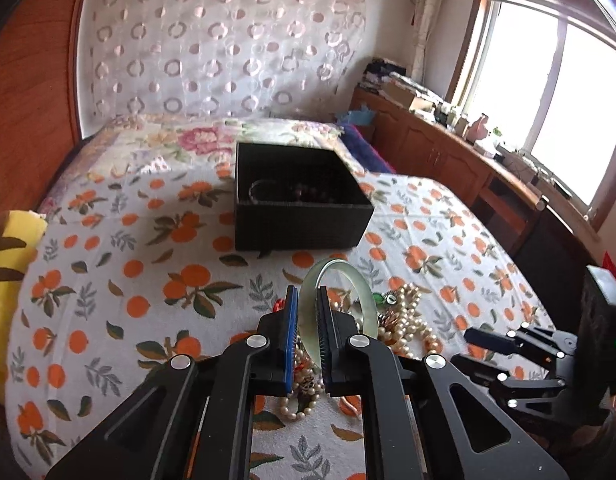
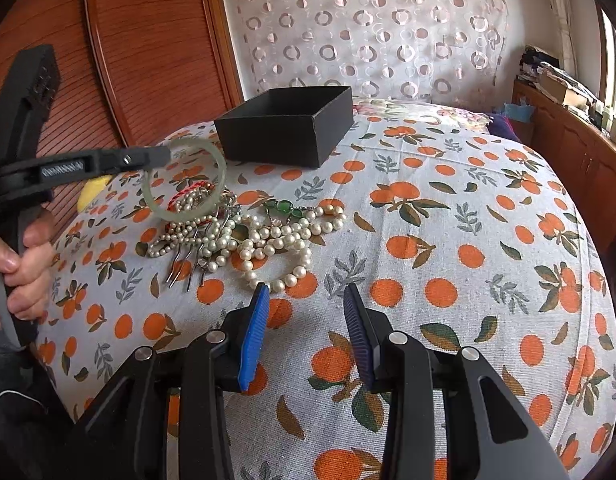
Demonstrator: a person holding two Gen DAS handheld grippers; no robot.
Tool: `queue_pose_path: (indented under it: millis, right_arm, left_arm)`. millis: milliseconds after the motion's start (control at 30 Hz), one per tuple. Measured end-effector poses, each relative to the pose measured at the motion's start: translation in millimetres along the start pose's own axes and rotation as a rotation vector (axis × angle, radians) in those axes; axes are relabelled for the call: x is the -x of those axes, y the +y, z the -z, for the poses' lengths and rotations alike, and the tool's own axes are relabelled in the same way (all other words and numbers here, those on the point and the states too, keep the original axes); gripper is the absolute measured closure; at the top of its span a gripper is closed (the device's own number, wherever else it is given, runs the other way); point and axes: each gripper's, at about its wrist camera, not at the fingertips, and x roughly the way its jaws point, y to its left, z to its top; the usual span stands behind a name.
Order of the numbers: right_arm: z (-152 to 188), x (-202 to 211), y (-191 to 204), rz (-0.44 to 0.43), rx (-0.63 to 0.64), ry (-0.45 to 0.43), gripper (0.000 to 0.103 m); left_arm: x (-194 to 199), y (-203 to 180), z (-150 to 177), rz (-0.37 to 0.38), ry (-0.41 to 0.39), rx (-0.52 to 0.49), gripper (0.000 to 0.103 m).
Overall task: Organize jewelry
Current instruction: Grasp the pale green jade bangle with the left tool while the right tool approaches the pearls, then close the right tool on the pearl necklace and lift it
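Note:
My left gripper (image 1: 308,296) is shut on a pale green jade bangle (image 1: 340,276) and holds it above the bed, over the jewelry pile. The same bangle (image 2: 183,178) hangs from the left gripper (image 2: 163,154) in the right wrist view. A pile of pearl necklaces, hair pins and a green-stone piece (image 2: 251,232) lies on the orange-print bedspread. An open black box (image 1: 295,196) stands beyond the pile, with a bracelet and dark beads inside; it also shows in the right wrist view (image 2: 285,124). My right gripper (image 2: 305,296) is open and empty, just short of the pearls.
The bed (image 2: 448,240) has an orange-fruit print cover. A yellow plush toy (image 1: 3,256) lies at its left edge. A wooden wardrobe (image 2: 147,40) stands to the left, a wooden cabinet with clutter (image 1: 448,136) under the window to the right.

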Motion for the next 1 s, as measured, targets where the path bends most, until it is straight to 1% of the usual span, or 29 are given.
queue_pose_path:
  millis: [300,400,433,467,533,633,833,1000]
  right_arm:
    - [-12,-4,3,0.008,0.032,0.008,0.062]
    - [-19,-10,10,0.031,0.064,0.026,0.062]
    - [-22,-13,12,0.028,0.075,0.031,0.065]
    - [-24,-15,12,0.029,0.077,0.033,0.068]
    - [-28,-19,13,0.030,0.081,0.040,0.069]
    - [-33,-27,11,0.022,0.078,0.058,0.074]
    - [-34,-43,13,0.015,0.098,0.106,0.076]
    - [-33,-44,16,0.025,0.118,0.110,0.077]
  left_arm:
    - [29,-10,0,-0.006,-0.073,-0.032,0.095]
    - [35,-12,0,-0.006,-0.088,-0.035,0.095]
    - [36,-12,0,-0.005,-0.092,-0.034,0.095]
    - [38,-12,0,-0.005,-0.095,-0.033,0.095]
    - [38,-12,0,-0.004,-0.096,-0.031,0.095]
    - [40,-12,0,-0.005,-0.097,-0.028,0.095]
    - [44,-7,0,-0.007,-0.103,-0.016,0.095]
    - [45,-6,1,-0.006,-0.102,-0.014,0.095]
